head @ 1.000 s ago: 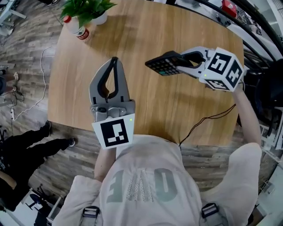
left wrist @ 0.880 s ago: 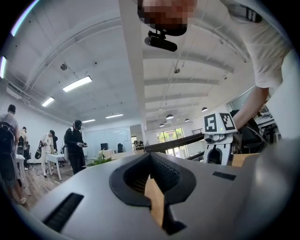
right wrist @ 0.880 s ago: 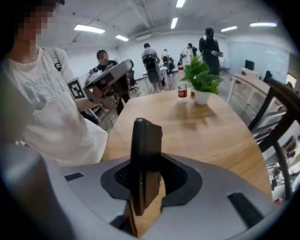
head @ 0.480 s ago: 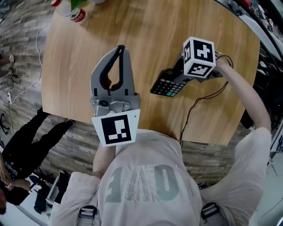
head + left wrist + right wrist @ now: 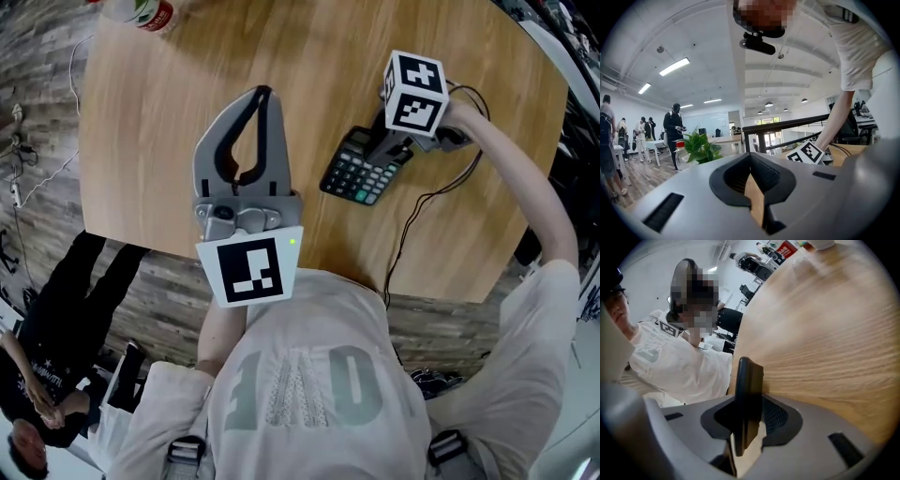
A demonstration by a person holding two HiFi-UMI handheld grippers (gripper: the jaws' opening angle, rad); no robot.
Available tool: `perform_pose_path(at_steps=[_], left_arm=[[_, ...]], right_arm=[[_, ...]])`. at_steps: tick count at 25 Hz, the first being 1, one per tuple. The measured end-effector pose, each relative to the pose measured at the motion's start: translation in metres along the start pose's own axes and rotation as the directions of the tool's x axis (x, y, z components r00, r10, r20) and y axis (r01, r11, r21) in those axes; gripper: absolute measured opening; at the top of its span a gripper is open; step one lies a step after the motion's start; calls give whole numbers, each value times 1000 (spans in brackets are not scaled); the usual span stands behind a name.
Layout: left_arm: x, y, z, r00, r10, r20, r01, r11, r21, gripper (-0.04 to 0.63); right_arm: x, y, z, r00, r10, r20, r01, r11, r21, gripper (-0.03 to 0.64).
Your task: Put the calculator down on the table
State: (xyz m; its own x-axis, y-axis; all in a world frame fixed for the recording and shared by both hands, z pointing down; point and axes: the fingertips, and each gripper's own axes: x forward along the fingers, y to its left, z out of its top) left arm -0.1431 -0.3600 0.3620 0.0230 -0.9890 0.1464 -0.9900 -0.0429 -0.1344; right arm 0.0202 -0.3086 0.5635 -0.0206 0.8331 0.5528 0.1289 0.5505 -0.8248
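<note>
Clamping the flat black calculator's (image 5: 359,178) far end, my right gripper's (image 5: 384,150) jaws aim its length toward me, low over the pale wooden worktop (image 5: 187,103); left gripper's (image 5: 262,94) jaws together.

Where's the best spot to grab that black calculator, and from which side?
Probably its display end, approached from the person's right, as the right claw does now: the calculator is a thin flat slab, so jaws pinching across its thickness there span it easily.
</note>
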Motion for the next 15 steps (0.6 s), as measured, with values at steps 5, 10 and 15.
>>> perform_pose_path(at_steps=[5, 10, 15], left_arm=[[4, 0, -5, 1000, -8, -10, 8, 1000, -6, 9], [2, -1, -3, 1000, -7, -2, 7, 1000, -5, 9], [-2, -2, -1, 1000, -5, 4, 5, 1000, -4, 9]], right_arm=[[2, -11, -1, 1000, 17, -11, -16, 999, 34, 123], [3, -14, 3, 1000, -6, -23, 6, 1000, 26, 124], [3, -15, 3, 997, -64, -43, 65, 998, 23, 124]])
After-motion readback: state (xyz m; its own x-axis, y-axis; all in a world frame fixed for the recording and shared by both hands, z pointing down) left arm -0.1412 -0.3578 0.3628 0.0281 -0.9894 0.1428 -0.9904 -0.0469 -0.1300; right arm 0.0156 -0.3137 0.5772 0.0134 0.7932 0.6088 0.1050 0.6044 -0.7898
